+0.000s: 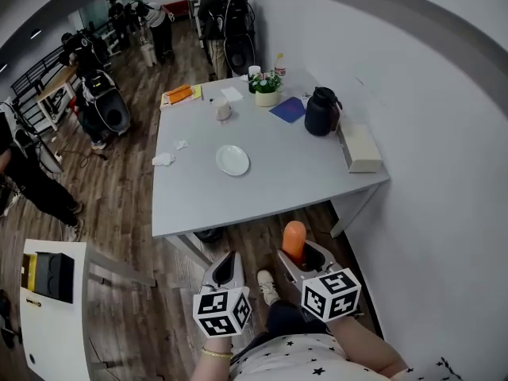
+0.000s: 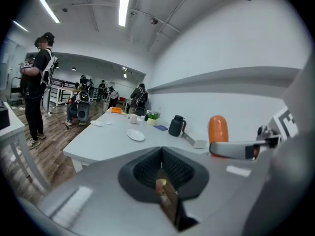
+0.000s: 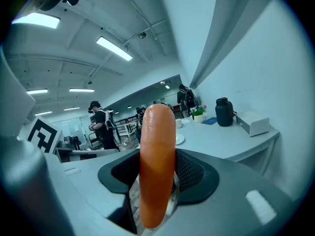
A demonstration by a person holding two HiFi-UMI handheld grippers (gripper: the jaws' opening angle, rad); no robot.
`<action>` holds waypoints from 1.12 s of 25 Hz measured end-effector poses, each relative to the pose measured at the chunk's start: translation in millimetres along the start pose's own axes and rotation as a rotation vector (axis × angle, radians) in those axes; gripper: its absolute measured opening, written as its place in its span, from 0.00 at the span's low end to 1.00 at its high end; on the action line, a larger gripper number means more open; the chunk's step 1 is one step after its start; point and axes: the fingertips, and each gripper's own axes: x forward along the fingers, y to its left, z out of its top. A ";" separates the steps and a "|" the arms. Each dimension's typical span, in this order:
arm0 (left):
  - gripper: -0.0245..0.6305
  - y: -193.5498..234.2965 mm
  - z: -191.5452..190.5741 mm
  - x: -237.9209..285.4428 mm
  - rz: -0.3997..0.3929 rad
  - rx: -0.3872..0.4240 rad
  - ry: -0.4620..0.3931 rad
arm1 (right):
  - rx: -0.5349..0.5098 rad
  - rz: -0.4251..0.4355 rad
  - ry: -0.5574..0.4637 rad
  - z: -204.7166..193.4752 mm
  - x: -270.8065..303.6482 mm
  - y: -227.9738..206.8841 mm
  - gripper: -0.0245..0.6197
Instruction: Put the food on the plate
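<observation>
An orange sausage point(image 1: 294, 239) stands upright in my right gripper point(image 1: 296, 254), whose jaws are shut on it; in the right gripper view the sausage point(image 3: 157, 161) fills the middle. A small white plate point(image 1: 232, 160) lies bare on the grey table point(image 1: 278, 185), well ahead of both grippers. My left gripper point(image 1: 228, 260) hangs beside the right one, below the table's near edge, shut with nothing in it. In the left gripper view its jaws point(image 2: 161, 156) meet in a closed seam, with the sausage point(image 2: 217, 129) off to the right and the plate point(image 2: 136, 135) beyond.
On the table's far side stand a black jug point(image 1: 321, 111), a white box point(image 1: 361, 149), a flower pot point(image 1: 267, 90), a cup point(image 1: 224, 111) and a blue sheet point(image 1: 288, 109). Crumpled tissues point(image 1: 163, 159) lie at its left edge. A white cabinet point(image 1: 51, 308) stands at the lower left. People stand farther back.
</observation>
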 end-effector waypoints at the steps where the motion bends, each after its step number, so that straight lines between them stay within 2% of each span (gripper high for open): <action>1: 0.05 8.4 5.1 9.9 0.013 -0.003 -0.007 | -0.006 0.012 0.002 6.1 16.8 -3.8 0.37; 9: 0.05 79.7 54.6 99.5 0.137 -0.049 -0.041 | -0.066 0.105 0.113 51.4 164.9 -38.0 0.37; 15: 0.05 122.5 86.0 161.8 0.203 -0.079 -0.054 | -0.110 0.156 0.224 68.6 271.4 -66.3 0.37; 23: 0.05 163.5 97.4 217.8 0.261 -0.118 -0.030 | -0.151 0.166 0.453 55.2 400.9 -88.7 0.37; 28: 0.05 178.2 100.6 237.2 0.277 -0.145 -0.026 | -0.167 0.112 0.593 35.7 459.6 -103.3 0.37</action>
